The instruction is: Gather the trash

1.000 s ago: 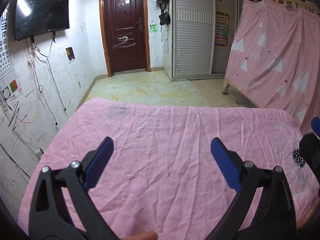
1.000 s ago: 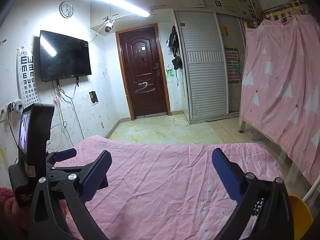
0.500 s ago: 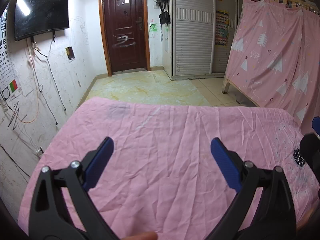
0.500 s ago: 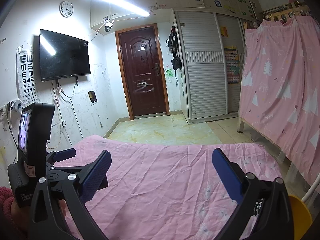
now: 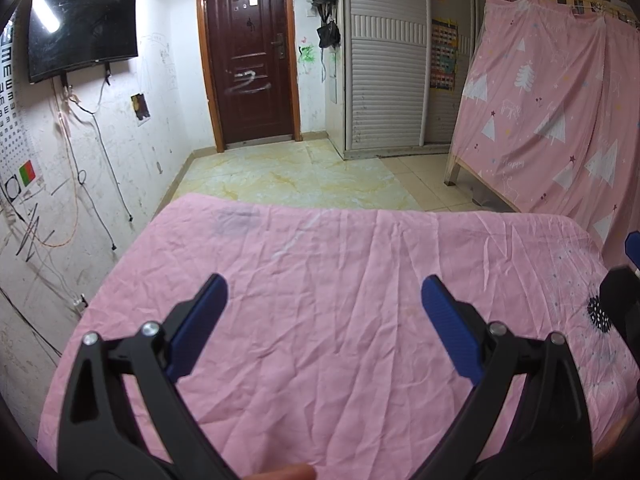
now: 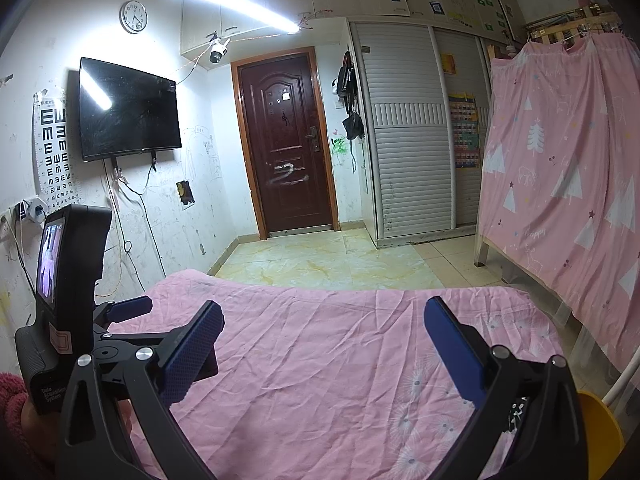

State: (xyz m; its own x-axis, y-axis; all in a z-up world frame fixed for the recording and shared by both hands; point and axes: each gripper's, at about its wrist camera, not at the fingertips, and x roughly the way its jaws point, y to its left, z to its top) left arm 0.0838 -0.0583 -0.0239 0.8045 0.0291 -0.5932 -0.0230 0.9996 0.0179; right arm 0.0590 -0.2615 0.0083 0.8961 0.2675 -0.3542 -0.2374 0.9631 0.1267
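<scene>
Left gripper (image 5: 323, 300): jaws spread wide, nothing between the blue ribbed pads (image 5: 197, 325), held over the pink sheet (image 5: 320, 280) in the lower half of the frame. Right gripper (image 6: 324, 328): same, wide open, holding nothing, over the same sheet.

No trash item can be made out in either view, so I can't say where it is.

Containers: only candidate is a yellow plastic rim (image 6: 600, 428) at the lower right edge of the right wrist view, curved, mostly cut off by the gripper arm; contents hidden. Can't tell if it's a bin or a bowl.

Materials/shapes:
- Sheet: thin cotton-like cloth, heavily creased, pale dandelion print toward the right side; one dark dandelion motif (image 5: 598, 312) at the right edge of the left wrist view.
- Gripper frames: black plastic, triangular cutouts, silver bolt heads.
- Left gripper's body seen lower left in the right wrist view: black handheld unit with small lit screen (image 6: 50, 260).
- Floor (image 5: 304, 176): glossy yellowish marble-look tiles, centre.
- Door (image 5: 250, 56): dark brown panelled, top centre.
- TV (image 5: 82, 24): black, wall-mounted, upper left.
- Wardrobe (image 5: 384, 60): white slatted sliding doors, upper right.
- Pink curtain (image 5: 552, 120) with white tree print, hung on a wooden frame, right.
</scene>
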